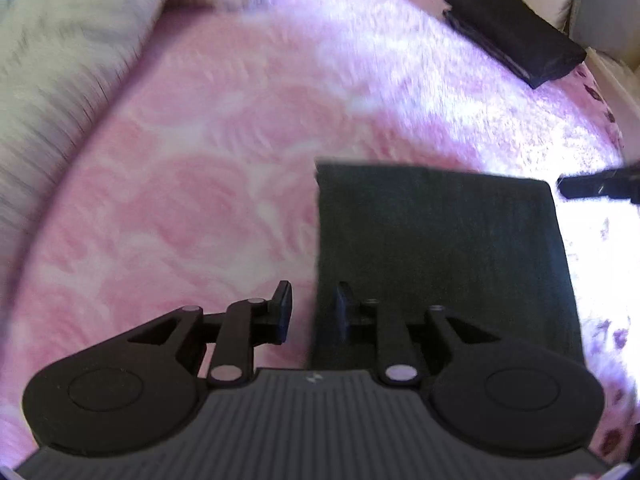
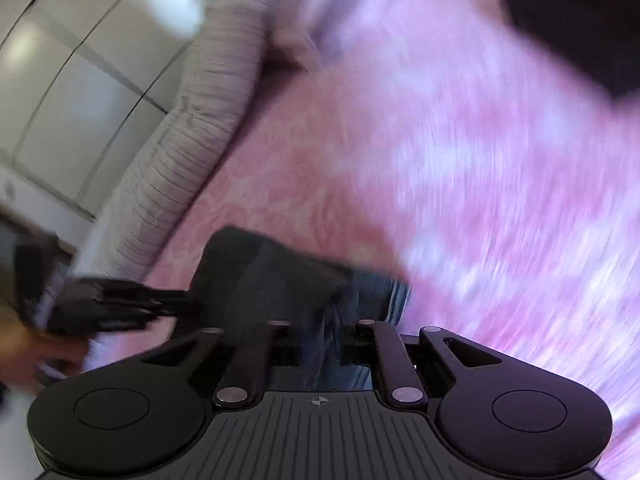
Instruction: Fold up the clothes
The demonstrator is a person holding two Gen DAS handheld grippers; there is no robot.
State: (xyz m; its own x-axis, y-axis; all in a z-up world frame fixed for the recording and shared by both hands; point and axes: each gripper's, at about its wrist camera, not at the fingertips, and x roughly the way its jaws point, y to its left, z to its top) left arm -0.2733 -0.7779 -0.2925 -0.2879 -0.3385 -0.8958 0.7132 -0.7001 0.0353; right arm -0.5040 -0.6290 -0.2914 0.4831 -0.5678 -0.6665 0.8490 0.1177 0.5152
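Folded dark garment (image 1: 440,248) flat on pink bedspread (image 1: 200,184); no containers.

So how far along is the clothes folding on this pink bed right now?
Done: one black folded piece lies at the far corner of the pink blanket. In hand: a dark green garment, already a neat rectangle; the right claw seems closed on its edge, though that view is blurred, while the left claw straddles its other edge, open. Left: finishing and setting it aside.

No readable text, labels or numbers anywhere; both views are perhaps too blurred to show any.
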